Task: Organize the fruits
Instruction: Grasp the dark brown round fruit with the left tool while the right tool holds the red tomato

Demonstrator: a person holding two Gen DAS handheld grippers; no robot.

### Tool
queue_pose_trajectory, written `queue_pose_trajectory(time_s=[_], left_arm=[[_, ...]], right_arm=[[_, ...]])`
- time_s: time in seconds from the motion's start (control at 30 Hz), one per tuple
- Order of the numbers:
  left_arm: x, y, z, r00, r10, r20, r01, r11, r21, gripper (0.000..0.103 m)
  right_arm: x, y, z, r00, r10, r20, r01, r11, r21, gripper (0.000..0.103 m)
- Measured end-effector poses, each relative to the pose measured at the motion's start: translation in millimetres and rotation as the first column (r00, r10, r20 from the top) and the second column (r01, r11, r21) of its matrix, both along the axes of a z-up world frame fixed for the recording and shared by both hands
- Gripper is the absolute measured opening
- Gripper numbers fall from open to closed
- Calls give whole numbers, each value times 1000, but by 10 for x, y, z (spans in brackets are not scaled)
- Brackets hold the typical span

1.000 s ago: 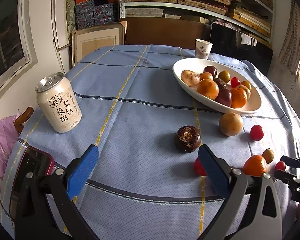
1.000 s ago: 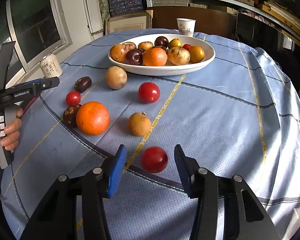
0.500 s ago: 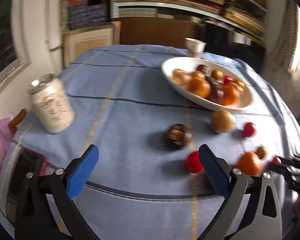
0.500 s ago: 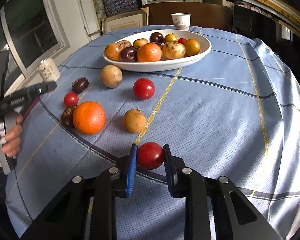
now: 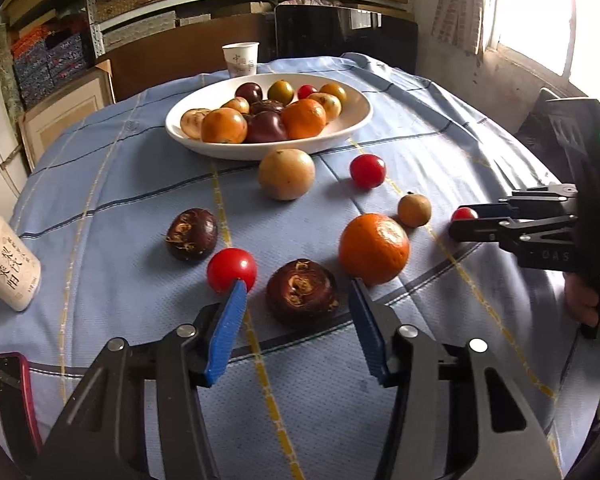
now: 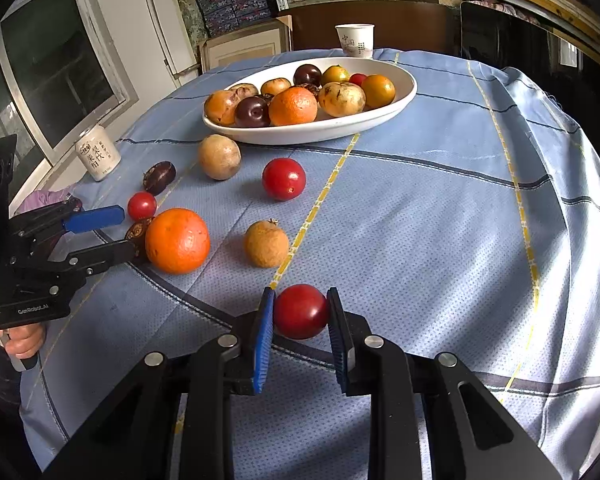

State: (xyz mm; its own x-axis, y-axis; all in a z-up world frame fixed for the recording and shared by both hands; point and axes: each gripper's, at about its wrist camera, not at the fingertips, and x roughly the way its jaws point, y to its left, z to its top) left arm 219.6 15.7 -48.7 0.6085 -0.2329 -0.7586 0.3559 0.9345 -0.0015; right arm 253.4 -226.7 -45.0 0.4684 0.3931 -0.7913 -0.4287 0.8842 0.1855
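The white bowl (image 6: 396, 100) at twelve o'clock on the surface (image 6: 440, 240) already carries a good heap of fruit, so I'd judge the sorting well under way. Eight pieces remain loose on the blue cloth: a pale round fruit (image 5: 286, 174), a red tomato (image 5: 367, 171), a small tan fruit (image 5: 414, 210), an orange (image 5: 374, 249), two dark brown fruits, a small tomato (image 5: 231, 270) and the one now being picked.

The right gripper (image 6: 301, 312) is clenched on a dark red tomato (image 6: 300, 311) at six o'clock, pads pressing both sides; it sits on the cloth, not yet lifted.

The left gripper (image 5: 298, 312) has just been closing. Its jaws stand partly apart around the nearer brown fruit (image 5: 302, 298), at about seven o'clock from the orange, and the pads are not touching it. The can (image 5: 8, 262) at nine o'clock stands apart from all this.
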Motion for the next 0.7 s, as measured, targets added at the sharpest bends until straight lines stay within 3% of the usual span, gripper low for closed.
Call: queue_pose_trajectory(time_s=[0.17,0.7], left_arm=[[42,-5,-61,999,-6,-34,6,1000,-3,42],[168,-68,-156,997,2,-78,-1,1000,9,42]], right_arm=[[3,-1,3,1000,0,0,0,1000,1,26],[-4,12,7,1000,7,5,-7,1000,5,26]])
